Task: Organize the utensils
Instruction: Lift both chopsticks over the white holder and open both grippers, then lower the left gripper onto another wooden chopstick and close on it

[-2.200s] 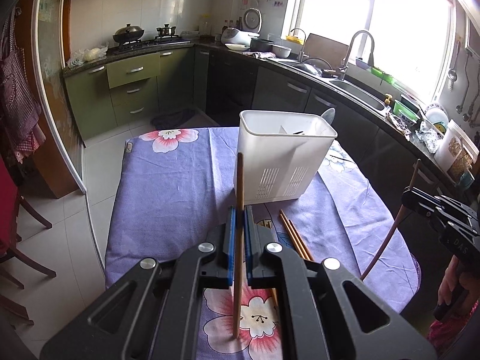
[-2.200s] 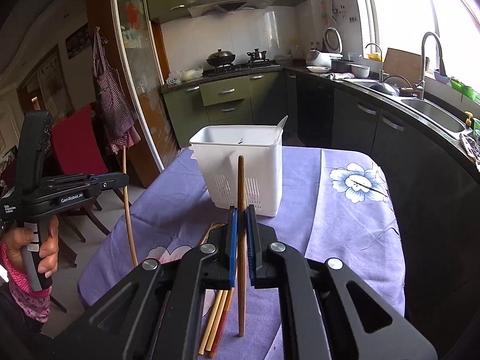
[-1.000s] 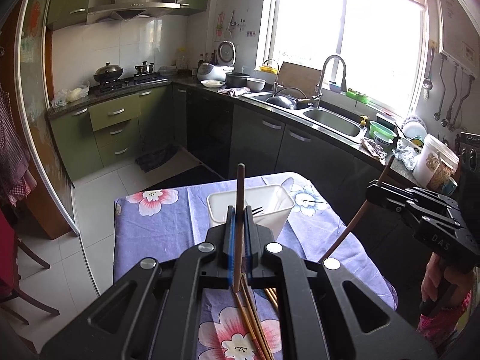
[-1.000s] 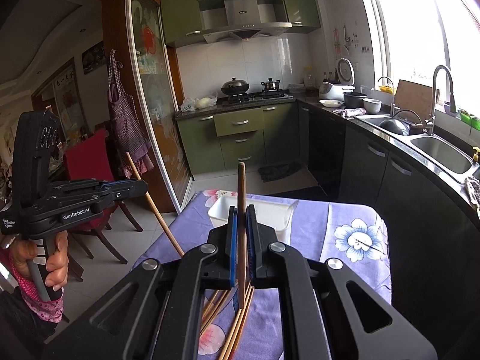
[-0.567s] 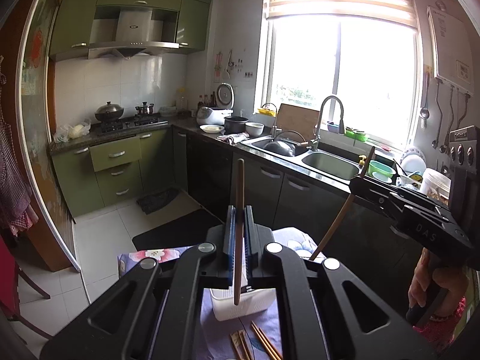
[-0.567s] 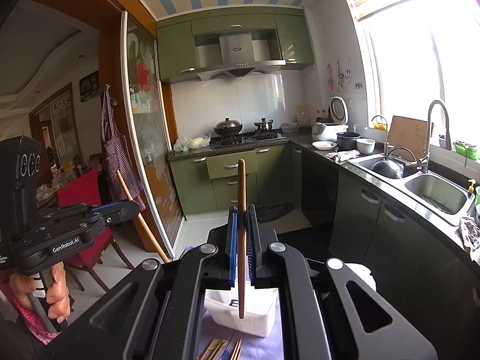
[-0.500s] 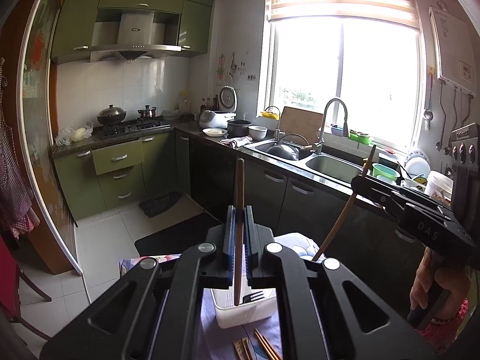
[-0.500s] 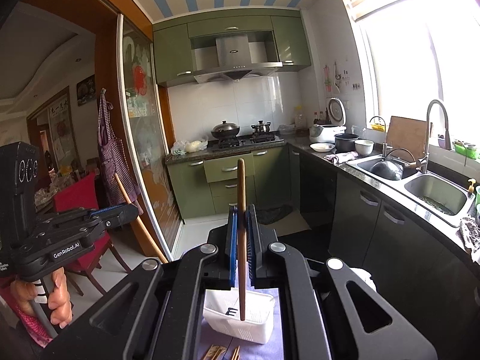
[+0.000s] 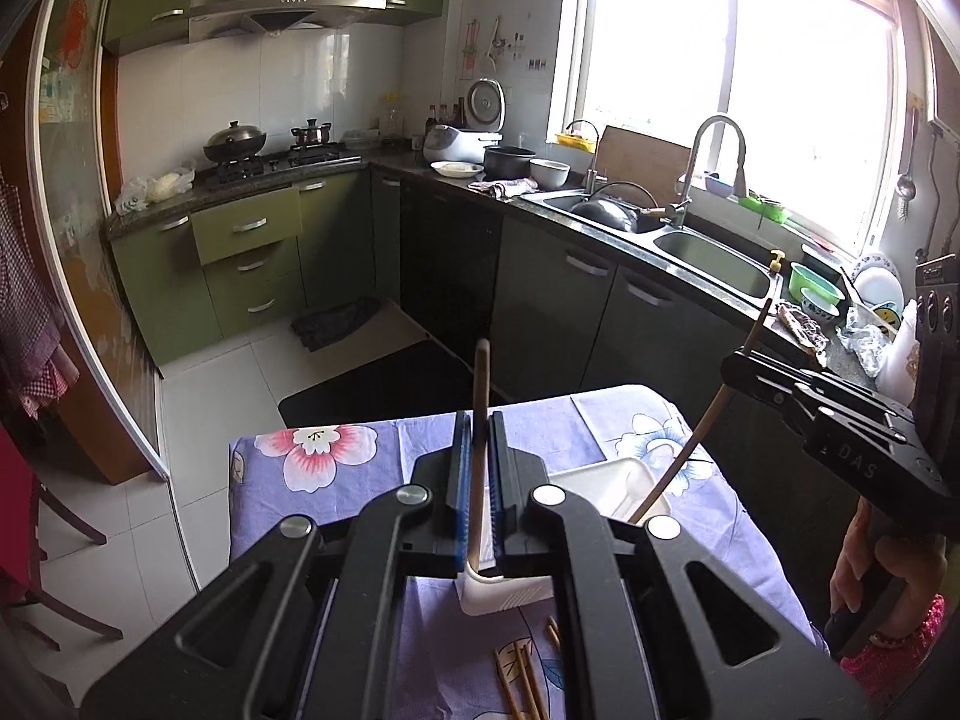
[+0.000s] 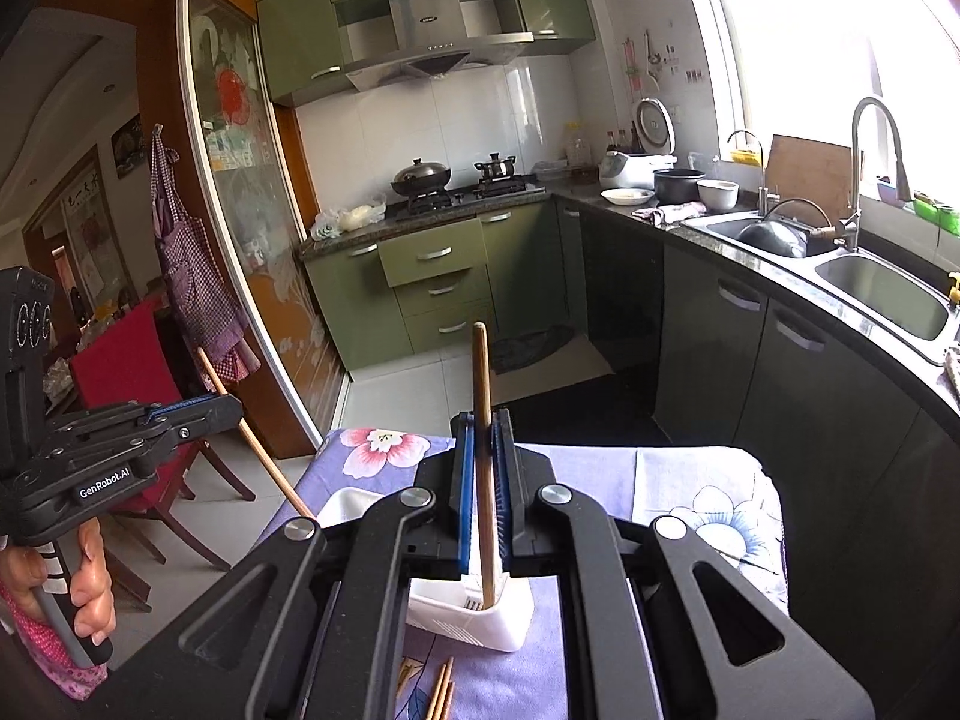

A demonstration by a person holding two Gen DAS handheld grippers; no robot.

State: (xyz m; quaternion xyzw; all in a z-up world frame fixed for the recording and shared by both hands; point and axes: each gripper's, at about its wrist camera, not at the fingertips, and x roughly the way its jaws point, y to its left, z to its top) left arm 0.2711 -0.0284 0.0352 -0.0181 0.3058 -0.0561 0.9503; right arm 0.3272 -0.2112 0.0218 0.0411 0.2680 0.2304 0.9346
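Observation:
My left gripper (image 9: 475,468) is shut on a wooden chopstick (image 9: 480,396) that stands upright between its blue pads, its lower end over the white utensil holder (image 9: 600,480). My right gripper (image 10: 480,480) is shut on another wooden chopstick (image 10: 482,396), whose lower tip reaches into the white holder (image 10: 474,618). In the left wrist view the right gripper (image 9: 735,369) shows at the right, its chopstick (image 9: 690,450) slanting down into the holder. In the right wrist view the left gripper (image 10: 231,405) shows at the left with its chopstick (image 10: 258,450).
The holder stands on a table with a purple flowered cloth (image 9: 336,480). Several loose chopsticks (image 9: 522,678) lie on the cloth in front of it; they also show in the right wrist view (image 10: 441,693). A counter with sink (image 9: 708,258) runs along the right. A red chair (image 10: 126,354) stands at the left.
Both grippers have tilted down from a high raised position; the table and holder are back in view beneath them. Both chopstick tips have come down to the holder's opening.

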